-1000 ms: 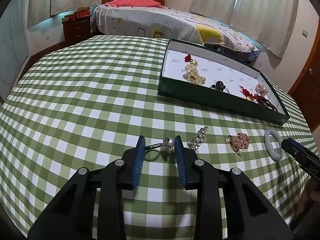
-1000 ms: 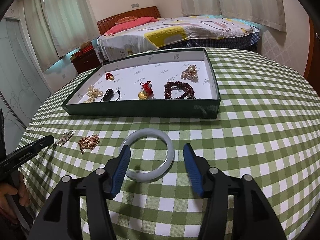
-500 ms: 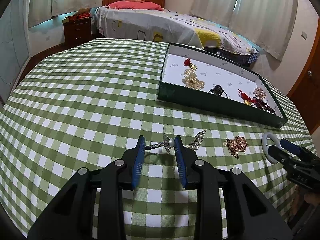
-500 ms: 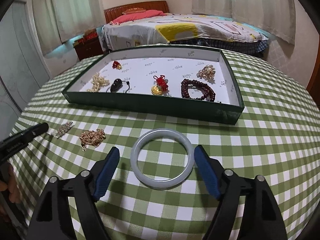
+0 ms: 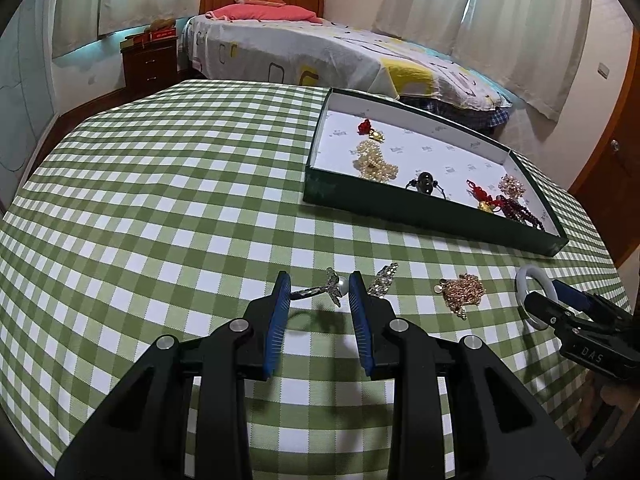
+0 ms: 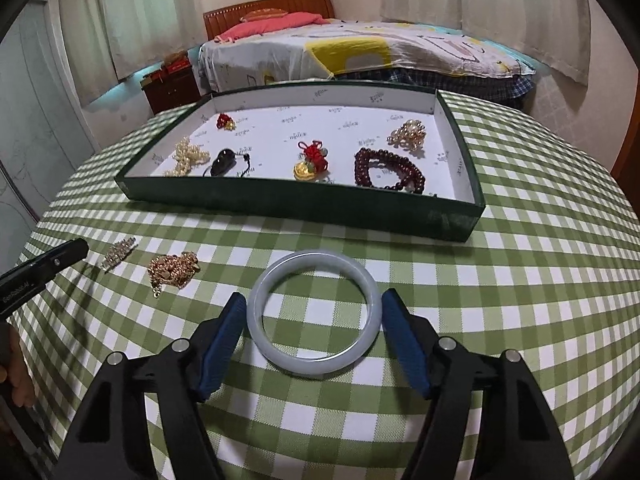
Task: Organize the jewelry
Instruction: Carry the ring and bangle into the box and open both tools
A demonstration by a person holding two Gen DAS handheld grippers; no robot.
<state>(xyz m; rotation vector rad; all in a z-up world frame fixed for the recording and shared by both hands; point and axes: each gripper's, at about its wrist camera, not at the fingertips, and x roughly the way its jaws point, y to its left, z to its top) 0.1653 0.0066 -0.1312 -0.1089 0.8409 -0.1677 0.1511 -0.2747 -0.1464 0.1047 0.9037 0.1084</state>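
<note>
While the bed (image 6: 360, 52) fills the room behind, we keep our attention on the bench (image 5: 160, 200) under its green checked cloth, and we place everything from the green tray (image 6: 280, 204) that stands on it. Inside the tray, spread apart so each piece shows, lie a pearl strand (image 6: 186, 158), a dark pendant (image 6: 222, 162), a red knot charm (image 6: 314, 156), a dark red bead bracelet (image 6: 388, 170), a gold bead cluster (image 6: 408, 134) and a small red charm (image 6: 225, 121) in the far corner.

Just in front of the tray's near wall, the pale jade bangle (image 6: 314, 314) lies flat on the cloth. Our right tool (image 6: 314, 338) straddles it; its jaws have just been closing, with the bangle between them, and the pads stand just beside the rim, so we judge it not yet gripped. Taking it across its width seems sensible, since a smooth ring could slip from a grip on one edge.

Farther along the tray's front, toward its pearl end, sit a gold chain heap (image 6: 172, 272) and a rhinestone clip (image 6: 118, 254), both waiting on the cloth.

Beyond them, our left tool (image 5: 318, 294) is clamped on the pearl ring (image 5: 332, 288), holding it clear of the cloth above its shadow, ready, we judge, for the tray.
</note>
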